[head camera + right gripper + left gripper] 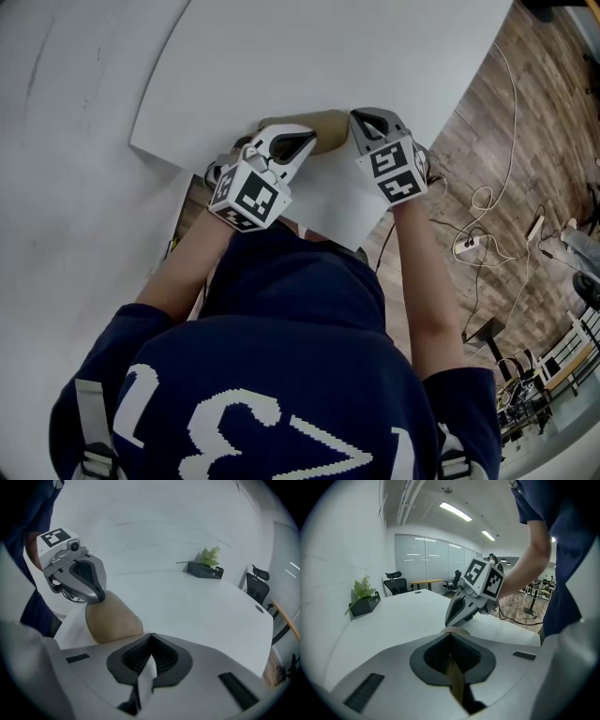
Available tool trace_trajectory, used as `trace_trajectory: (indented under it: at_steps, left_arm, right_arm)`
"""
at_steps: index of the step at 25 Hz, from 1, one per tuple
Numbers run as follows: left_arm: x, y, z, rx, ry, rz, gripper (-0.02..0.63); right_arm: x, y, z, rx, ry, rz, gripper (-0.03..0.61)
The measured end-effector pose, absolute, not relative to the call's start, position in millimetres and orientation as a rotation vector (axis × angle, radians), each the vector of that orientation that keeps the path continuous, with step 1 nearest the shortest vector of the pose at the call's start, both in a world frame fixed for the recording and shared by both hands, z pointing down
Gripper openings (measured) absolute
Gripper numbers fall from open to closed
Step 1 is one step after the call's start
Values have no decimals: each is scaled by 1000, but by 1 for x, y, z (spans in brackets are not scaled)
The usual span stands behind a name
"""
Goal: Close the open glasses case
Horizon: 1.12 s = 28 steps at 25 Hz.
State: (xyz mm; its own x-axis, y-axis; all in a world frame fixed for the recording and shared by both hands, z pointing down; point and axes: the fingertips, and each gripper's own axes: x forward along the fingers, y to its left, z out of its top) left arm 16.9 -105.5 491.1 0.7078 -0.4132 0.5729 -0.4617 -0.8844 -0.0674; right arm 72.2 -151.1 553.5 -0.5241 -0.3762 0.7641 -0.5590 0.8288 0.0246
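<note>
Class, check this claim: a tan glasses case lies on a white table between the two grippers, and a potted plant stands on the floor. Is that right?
Not quite. The potted plant stands on the white table, near the wall, not on the floor; the right gripper view shows it. The rest holds: the tan glasses case lies on that table between the left gripper and the right gripper.

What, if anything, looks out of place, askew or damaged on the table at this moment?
Nothing stands out. The glasses case lies flat on the white table with no visible damage, between the left gripper and the right gripper. Nothing is spilled, and the small planter stands upright.
</note>
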Motion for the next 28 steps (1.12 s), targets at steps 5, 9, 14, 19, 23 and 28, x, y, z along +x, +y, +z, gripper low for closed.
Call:
trace_trajectory:
  at_steps: [5,9,14,19,23,28]
  left_arm:
    - [17,-104,493,2797,-675,901,12]
    - [12,-114,478,2786,-716,779,12]
    - [-3,-140,447,2759,-883,551,12]
    - [-16,-166,394,2802,-1075,372,12]
    - [-20,-173,340,2872,-1164,188,12]
    - [-26,-179,276,2910,-1251,22,12]
  right_arm:
    - [81,-159,545,792,-2143,302,24]
    - [101,-173,496,1035,-2233,359,25]
    - [130,-187,421,1353,-2464,419,25]
    - [151,-183,357,1540,-2572,330,24]
    - [163,-173,315,1646,-2606,277,23]
    - [156,-166,266,1641,-2596,-2,23]
